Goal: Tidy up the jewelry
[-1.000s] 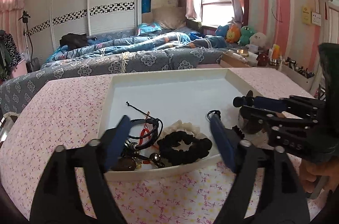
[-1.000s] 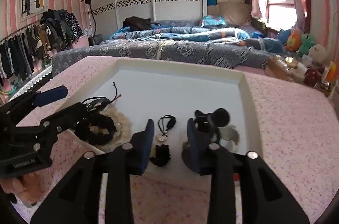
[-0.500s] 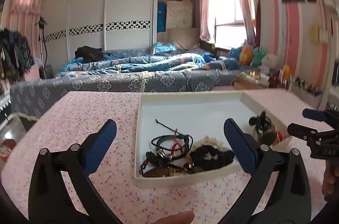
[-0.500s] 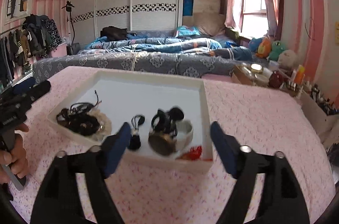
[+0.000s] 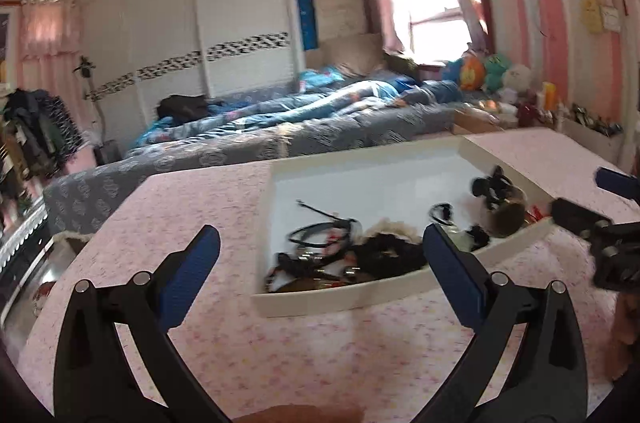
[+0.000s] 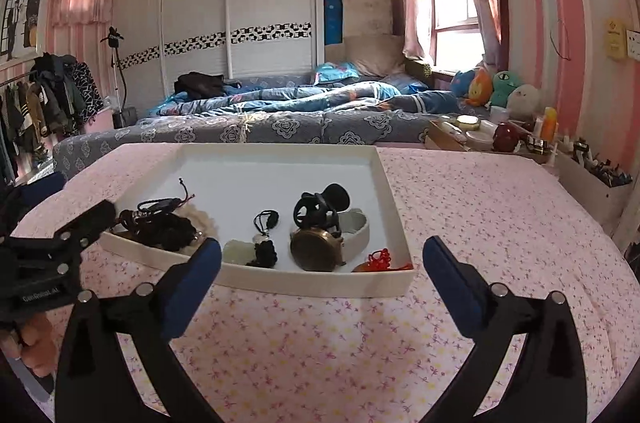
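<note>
A white tray (image 6: 320,281) (image 5: 340,301) sits on the pink floral tablecloth (image 6: 480,223). It holds a pile of black cords and bracelets (image 6: 160,223) (image 5: 320,243), a black pendant necklace (image 6: 266,221), a watch with a bronze face and white strap (image 6: 320,251), a black hair clip (image 6: 320,207) and a red knot charm (image 6: 382,258). My left gripper (image 5: 320,271) is open and empty, held back from the tray's near edge. My right gripper (image 6: 320,275) is open and empty, in front of the tray.
A bed with blue-grey bedding (image 6: 280,119) lies beyond the table. A side shelf with bottles and plush toys (image 6: 520,127) is at the right. A clothes rack (image 6: 40,103) stands at the left. The table edge (image 5: 80,251) runs at the left.
Both grippers have pulled back from the tray and opened wide. The right gripper was narrow over the tray's items one second ago; now it is wide and empty.
</note>
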`<state>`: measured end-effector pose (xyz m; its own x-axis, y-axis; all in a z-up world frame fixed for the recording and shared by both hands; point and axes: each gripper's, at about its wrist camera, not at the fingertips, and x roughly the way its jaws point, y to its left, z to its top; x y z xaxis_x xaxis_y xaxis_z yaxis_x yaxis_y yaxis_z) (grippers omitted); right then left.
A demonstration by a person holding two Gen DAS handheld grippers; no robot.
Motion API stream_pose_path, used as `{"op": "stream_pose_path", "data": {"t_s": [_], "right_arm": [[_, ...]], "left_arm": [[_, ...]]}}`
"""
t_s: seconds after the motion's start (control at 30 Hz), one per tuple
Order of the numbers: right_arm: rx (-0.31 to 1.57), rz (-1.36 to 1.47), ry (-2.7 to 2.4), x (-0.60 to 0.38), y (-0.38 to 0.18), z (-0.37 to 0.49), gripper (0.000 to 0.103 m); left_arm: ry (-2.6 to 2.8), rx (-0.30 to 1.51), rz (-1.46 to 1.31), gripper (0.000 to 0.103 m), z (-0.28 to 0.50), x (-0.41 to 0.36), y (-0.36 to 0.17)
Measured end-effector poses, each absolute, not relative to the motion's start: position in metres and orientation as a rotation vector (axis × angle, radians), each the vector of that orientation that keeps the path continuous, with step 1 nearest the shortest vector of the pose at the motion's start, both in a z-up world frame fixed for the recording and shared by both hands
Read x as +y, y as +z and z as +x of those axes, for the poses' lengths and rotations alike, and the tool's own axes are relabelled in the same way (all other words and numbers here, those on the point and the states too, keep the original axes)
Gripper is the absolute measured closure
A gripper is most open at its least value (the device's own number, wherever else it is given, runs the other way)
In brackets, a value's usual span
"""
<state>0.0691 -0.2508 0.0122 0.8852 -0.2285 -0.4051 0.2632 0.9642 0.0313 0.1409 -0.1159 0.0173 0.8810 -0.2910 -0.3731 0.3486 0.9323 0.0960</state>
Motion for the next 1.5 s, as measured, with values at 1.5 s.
{"op": "stream_pose_path", "data": {"t_s": [1.5], "right_arm": [[0.341,0.028,-0.238,-0.233,0.018,0.058,0.002]], "left_arm": [[-0.286,0.308,0.09,0.003,0.13,-0.096,0.02]]}}
